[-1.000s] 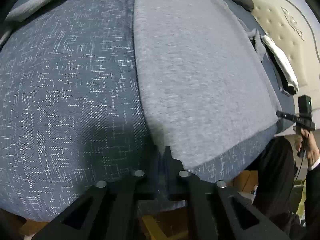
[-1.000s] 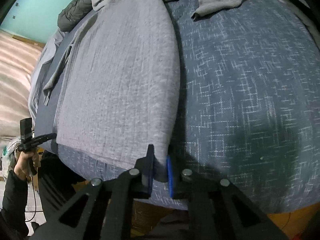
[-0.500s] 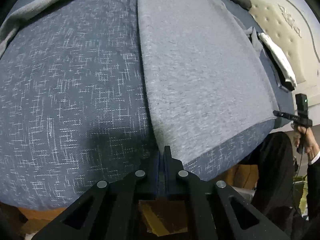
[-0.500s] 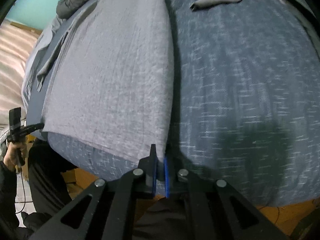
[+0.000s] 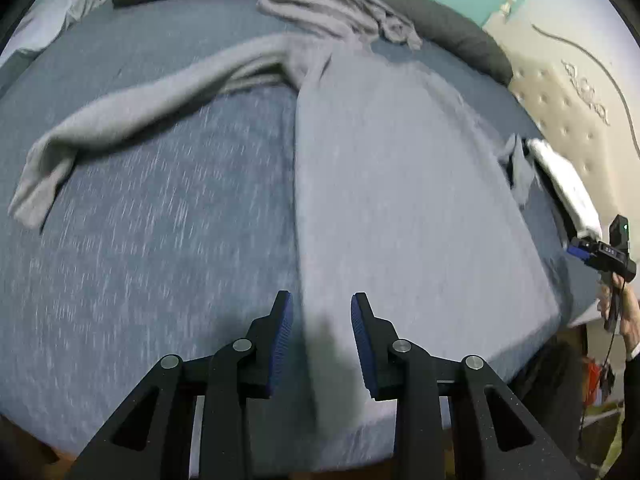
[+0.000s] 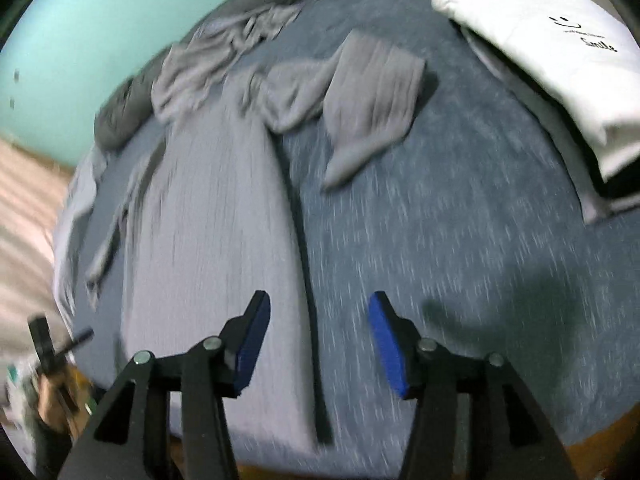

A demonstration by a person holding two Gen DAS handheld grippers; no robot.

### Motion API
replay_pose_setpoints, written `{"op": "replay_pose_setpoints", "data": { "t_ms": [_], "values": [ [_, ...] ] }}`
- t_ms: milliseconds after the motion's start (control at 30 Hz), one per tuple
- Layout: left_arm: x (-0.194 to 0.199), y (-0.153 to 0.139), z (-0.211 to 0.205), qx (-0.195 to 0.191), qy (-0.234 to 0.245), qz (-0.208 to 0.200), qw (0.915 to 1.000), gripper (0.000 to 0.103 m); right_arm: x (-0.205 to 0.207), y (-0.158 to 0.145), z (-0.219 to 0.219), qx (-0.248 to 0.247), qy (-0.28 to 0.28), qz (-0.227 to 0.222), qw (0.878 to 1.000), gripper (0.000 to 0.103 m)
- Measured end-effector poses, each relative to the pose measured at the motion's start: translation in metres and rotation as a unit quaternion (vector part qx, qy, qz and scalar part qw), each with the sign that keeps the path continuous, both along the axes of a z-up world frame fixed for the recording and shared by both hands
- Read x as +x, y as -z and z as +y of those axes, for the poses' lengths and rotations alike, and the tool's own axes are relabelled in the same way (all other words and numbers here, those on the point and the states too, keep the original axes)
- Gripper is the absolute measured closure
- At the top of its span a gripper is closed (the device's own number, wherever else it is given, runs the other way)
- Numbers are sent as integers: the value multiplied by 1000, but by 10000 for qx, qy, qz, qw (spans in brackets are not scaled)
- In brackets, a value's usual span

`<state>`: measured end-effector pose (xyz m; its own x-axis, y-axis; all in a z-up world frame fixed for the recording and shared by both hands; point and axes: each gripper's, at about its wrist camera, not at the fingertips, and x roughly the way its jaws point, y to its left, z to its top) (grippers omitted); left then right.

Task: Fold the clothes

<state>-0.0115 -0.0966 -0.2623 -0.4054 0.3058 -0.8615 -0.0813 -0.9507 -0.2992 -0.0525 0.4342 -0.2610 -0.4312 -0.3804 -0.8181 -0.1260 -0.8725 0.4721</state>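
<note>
A grey hooded sweatshirt (image 5: 400, 200) lies spread on the bed (image 5: 140, 240), its body flat and smooth with the hem running along the near edge of the mattress. Its sleeves are not folded in: one sleeve (image 5: 132, 112) trails out sideways across the blue cover in the left wrist view, and the other sleeve (image 6: 372, 100) lies crumpled and bent beside the body in the right wrist view, while the hood (image 5: 340, 8) sits bunched at the far end against a dark bolster (image 5: 452, 28). The left gripper (image 5: 320, 336) hangs above the hem corner with its jaws apart and nothing between them; the right gripper (image 6: 316, 340) hangs likewise over the opposite hem corner, jaws wide and empty. So the sweatshirt is laid out flat but shows no fold in it, and the folding of sleeves, hood and body appears to remain. At the head of the bed a white garment (image 6: 540, 40) lies as a neat folded rectangle, printed with a small smiley mark, so at least one piece already lies as the task wants. Both views are blurred by motion, so fine creases cannot be judged.
</note>
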Motion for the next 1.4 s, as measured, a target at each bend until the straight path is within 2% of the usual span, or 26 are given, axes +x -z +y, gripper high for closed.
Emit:
{"op": "replay_pose_setpoints", "data": {
  "t_ms": [67, 200, 433, 667, 833, 900, 933, 967, 1067, 1167, 1400],
  "values": [
    [-25, -3, 13, -16, -19, 145, 9999, 70, -16, 3, 2, -33, 221, 62, 9997, 40],
    [-44, -3, 23, 2, -106, 307, 9995, 70, -44, 12, 10, -45, 542, 83, 9985, 40],
    [-72, 6, 43, 273, -287, 525, 9978, 70, -90, 29, 26, -138, 975, 29, 9951, 39],
    [-83, 29, 53, 385, -426, 669, 9961, 70, -104, 56, 27, 2, 1128, -168, 9935, 39],
    [-82, 46, 55, 527, -524, 659, 9951, 70, -111, 64, 21, 328, 1004, -170, 9943, 40],
    [-82, 52, 56, 549, -512, 619, 9953, 70, -114, 66, 18, 599, 942, -199, 9936, 51],
    [-82, 55, 57, 534, -497, 606, 9955, 70, -115, 67, 16, 687, 901, -209, 9933, 63],
    [-83, 57, 58, 495, -492, 614, 9957, 70, -116, 68, 15, 775, 861, -219, 9930, 71],
    [-83, 59, 56, 530, -520, 634, 9952, 70, -117, 67, 15, 940, 762, -202, 9924, 86],
    [-84, 60, 54, 550, -528, 632, 9951, 70, -114, 56, 17, 1080, 697, -69, 9917, 95],
    [-82, 60, 54, 606, -541, 613, 9948, 70, -109, 2, 36, 1530, 629, 354, 9856, 97]
  ]
}}
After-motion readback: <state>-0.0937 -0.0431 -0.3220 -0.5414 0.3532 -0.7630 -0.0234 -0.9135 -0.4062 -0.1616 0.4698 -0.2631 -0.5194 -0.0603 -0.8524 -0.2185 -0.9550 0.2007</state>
